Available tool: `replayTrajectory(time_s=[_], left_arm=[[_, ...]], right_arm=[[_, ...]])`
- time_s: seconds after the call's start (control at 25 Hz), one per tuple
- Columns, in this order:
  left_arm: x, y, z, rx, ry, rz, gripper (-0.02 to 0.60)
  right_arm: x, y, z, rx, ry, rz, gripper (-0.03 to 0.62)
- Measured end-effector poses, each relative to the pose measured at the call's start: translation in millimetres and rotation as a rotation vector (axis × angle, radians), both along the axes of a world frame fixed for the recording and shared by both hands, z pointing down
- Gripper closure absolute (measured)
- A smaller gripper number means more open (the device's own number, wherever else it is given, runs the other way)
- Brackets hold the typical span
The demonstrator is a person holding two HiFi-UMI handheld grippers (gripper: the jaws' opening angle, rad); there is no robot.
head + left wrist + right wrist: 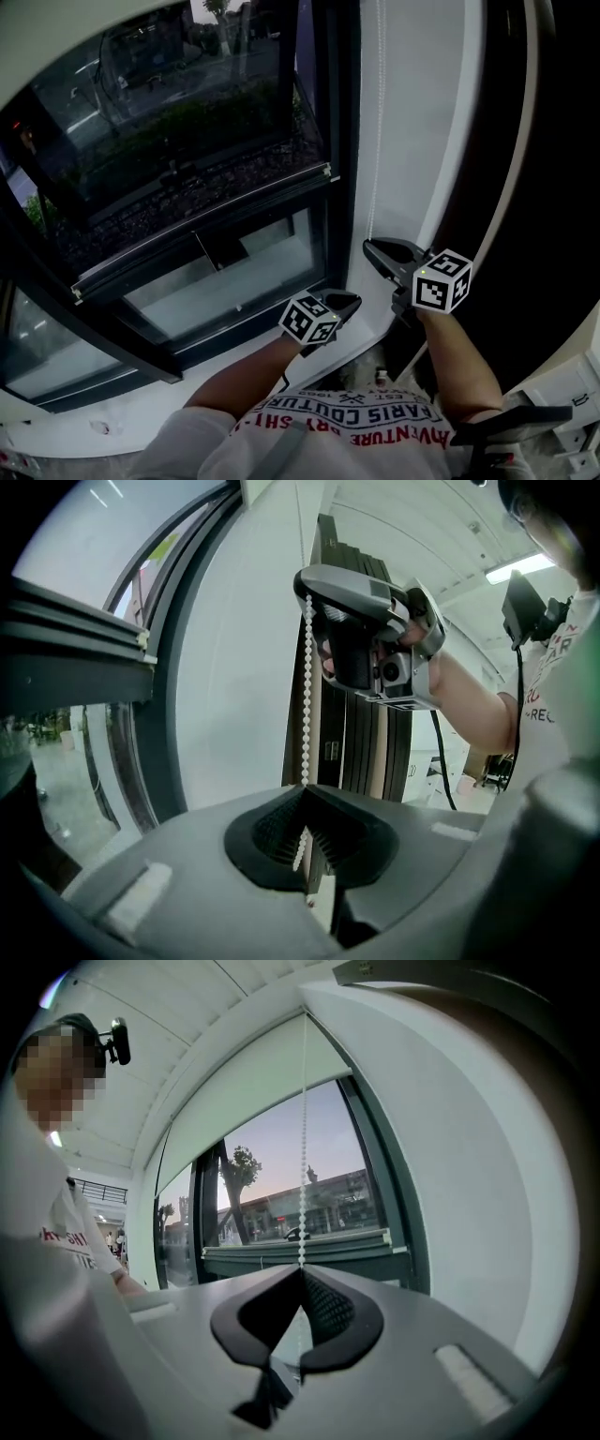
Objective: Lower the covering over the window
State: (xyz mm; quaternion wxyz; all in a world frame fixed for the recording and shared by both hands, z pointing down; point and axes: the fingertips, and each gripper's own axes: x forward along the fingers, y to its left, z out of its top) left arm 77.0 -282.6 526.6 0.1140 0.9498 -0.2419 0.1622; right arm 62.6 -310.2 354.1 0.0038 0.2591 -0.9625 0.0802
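Partway down the window (225, 277) hangs a dark, see-through shade (178, 131).

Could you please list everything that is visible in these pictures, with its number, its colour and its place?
bead chain: one, white, hanging right of the window
window: one, dark frame, left half of head view
rail: one, grey, with end caps, across the glass
wall strip: one, white, behind the chain
tree: one, dark, outside the glass
T-shirt: one, white with red and blue print, bottom of head view
forearms: two, bare, behind the tools
left tool: one, grey, shut on the chain, below the right tool
right tool: one, grey, shut on the chain
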Motion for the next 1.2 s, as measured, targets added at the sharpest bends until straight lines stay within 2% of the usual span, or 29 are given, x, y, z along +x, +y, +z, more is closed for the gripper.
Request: replayTrajectory(time_s=[0.24, 0.48, 0.72, 0.96, 1.04, 1.2], left_arm=[[-12, 8, 50, -0.056, -0.059, -0.01, 0.575], [-15, 12, 84, -0.093, -0.097, -0.04, 0.575], [-16, 14, 113, -0.105, -0.124, -0.065, 0.575], [-15, 13, 110, -0.062, -0.135, -0.057, 0.569], [-16, 13, 108, -0.06, -0.123, -0.055, 0.535], [-13, 22, 83, -0.053, -0.084, 0.044, 0.515]], right_arm=[[-3, 8, 51, -0.086, 0.009, -0.002, 0.586], [-10, 16, 87, -0.084, 0.099, 0.006, 0.586], [-9, 21, 115, -0.129, 0.128, 0.01, 0.588], [-10, 18, 116, -0.127, 0.135, 0.011, 0.586], [-10, 17, 116, -0.127, 0.137, 0.014, 0.588], [-5, 15, 118, -0.14, 0.129, 0.024, 0.588]])
